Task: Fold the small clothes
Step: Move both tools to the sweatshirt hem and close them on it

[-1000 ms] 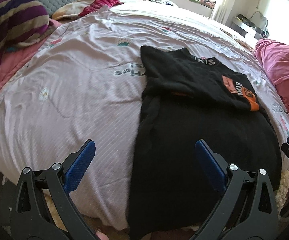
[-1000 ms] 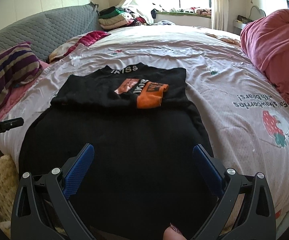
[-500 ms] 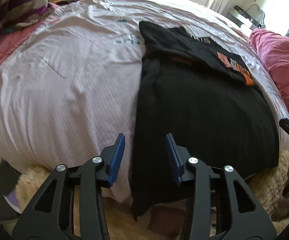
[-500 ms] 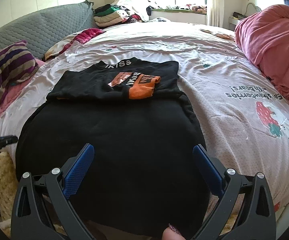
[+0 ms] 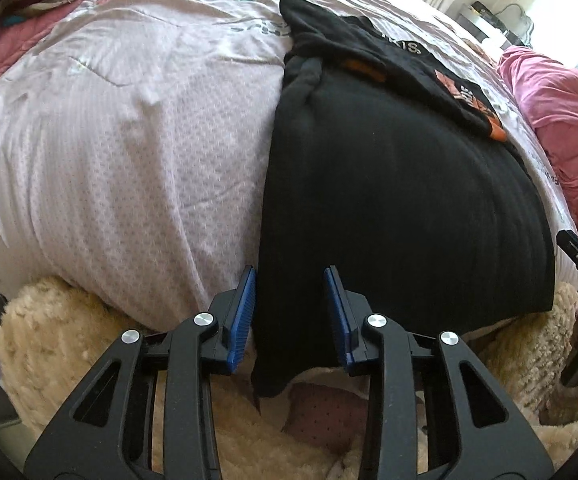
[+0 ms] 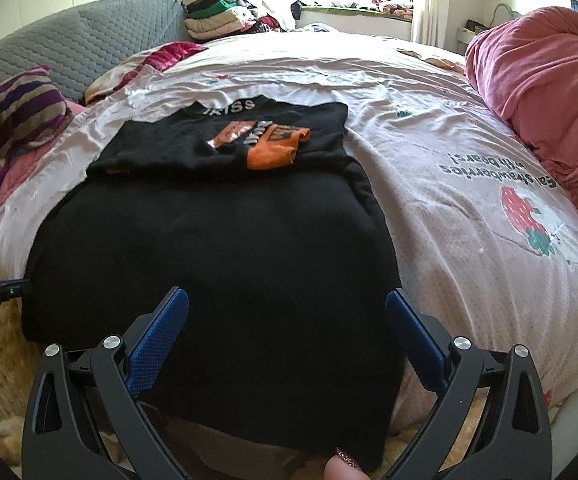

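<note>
Sleeves look already folded in on the black garment [image 6: 217, 248] lying flat at the bed [image 6: 469, 208] edge, so you still have the hem-to-collar fold: left gripper [image 5: 289, 312] closing around its hanging corner, right gripper [image 6: 287, 340] wide open, empty.

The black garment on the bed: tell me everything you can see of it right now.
The black garment is a knit-looking top lying flat on the pale printed bedsheet, its upper part folded down with white collar lettering and an orange cuff on top. Its hem hangs over the near bed edge. The left gripper is closing around the hem's left corner, cloth between its jaws; the right gripper is wide open over the hem's right part.
</note>
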The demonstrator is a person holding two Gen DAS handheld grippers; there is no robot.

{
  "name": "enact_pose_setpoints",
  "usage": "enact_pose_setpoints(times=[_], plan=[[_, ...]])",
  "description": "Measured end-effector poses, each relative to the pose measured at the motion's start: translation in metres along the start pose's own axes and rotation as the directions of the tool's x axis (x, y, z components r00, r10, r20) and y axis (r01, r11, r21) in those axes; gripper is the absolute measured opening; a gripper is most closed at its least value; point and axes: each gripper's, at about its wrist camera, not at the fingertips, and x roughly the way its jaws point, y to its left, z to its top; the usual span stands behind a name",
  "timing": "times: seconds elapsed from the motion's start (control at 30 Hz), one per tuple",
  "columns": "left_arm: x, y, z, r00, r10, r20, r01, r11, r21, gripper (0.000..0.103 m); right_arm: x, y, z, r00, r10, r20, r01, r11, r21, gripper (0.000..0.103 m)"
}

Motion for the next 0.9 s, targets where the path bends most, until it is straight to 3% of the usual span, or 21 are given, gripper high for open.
enact_pose_setpoints(times=[0.3,0.53,0.57,0.63,0.9], plan=[[0.006,0.0,-0.018,0.997,-0.053,-0.053,0.052,0.999,-0.01,0.027,-0.01,-0.021,-0.031,0.997,0.006,-0.08,-0.002,0.999,0.052,0.098],[0.012,-0.005,-0.022,0.996,-0.048,-0.073,0.05,0.998,0.026,0.027,-0.018,-0.031,-0.05,0.992,0.007,-0.129,0.001,0.998,0.06,0.097],[0.012,-0.005,-0.022,0.996,-0.047,-0.071,0.049,0.998,0.03,0.027,-0.018,-0.031,-0.052,0.991,0.009,-0.136,-0.001,0.998,0.057,0.096],[0.012,-0.005,-0.023,0.997,-0.046,-0.068,0.048,0.998,0.03,0.027,-0.016,-0.031,-0.055,0.987,0.019,-0.16,-0.011,0.999,0.053,0.081],[0.011,-0.004,-0.025,0.997,-0.05,-0.056,0.051,0.999,0.012,0.027,0.0,-0.03,-0.056,0.975,-0.01,-0.222,0.019,0.999,0.039,0.072]])
